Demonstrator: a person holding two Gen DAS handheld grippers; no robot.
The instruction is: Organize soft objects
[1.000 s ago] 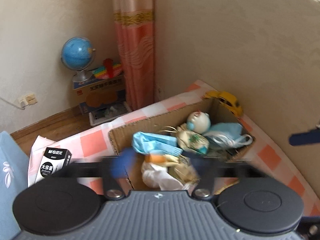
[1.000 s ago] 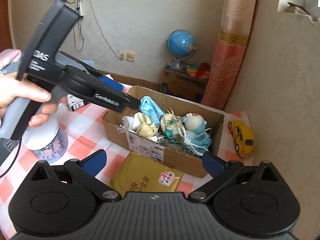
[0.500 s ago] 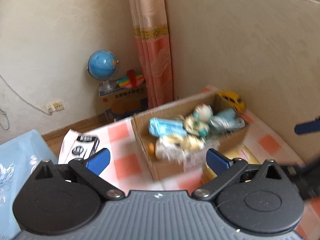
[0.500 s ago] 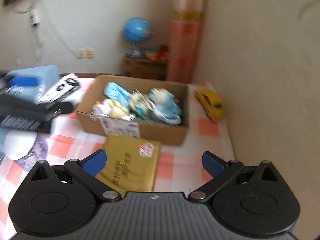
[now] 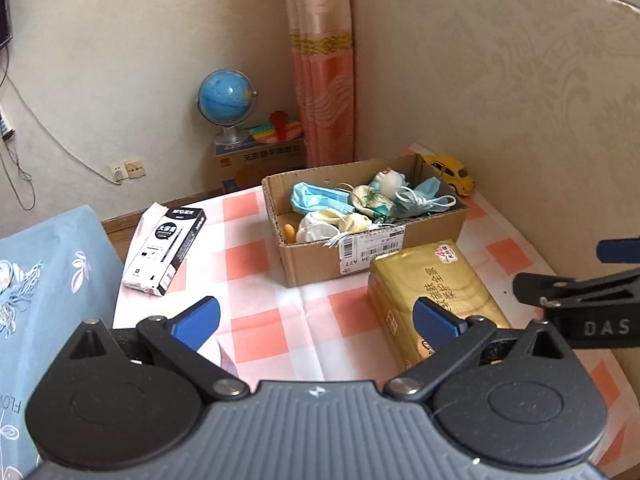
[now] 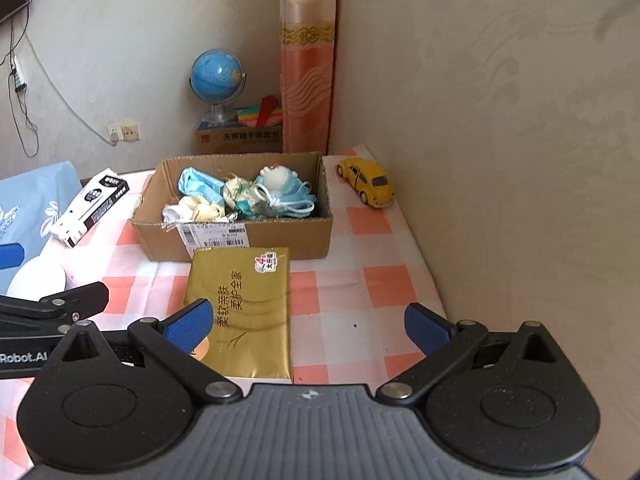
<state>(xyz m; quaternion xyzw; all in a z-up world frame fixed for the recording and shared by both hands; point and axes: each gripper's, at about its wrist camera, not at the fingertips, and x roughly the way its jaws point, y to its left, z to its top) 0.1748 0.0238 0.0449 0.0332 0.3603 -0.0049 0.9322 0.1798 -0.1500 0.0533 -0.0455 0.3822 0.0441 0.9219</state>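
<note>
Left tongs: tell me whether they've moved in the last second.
Yes. The left tongs have pulled back from the cardboard box and now hover open, short of it.

- The left gripper (image 5: 316, 322) is held level, with its blue-tipped fingers (image 5: 198, 317) spread wide apart and nothing gripped between them.
- The right gripper (image 6: 308, 322) is likewise held level, its fingers (image 6: 426, 326) spread wide and empty.
- The two grippers are held side by side: the right one's dark body is seen at the right edge of the left wrist view, and the left one's body at the left edge of the right wrist view.
</note>
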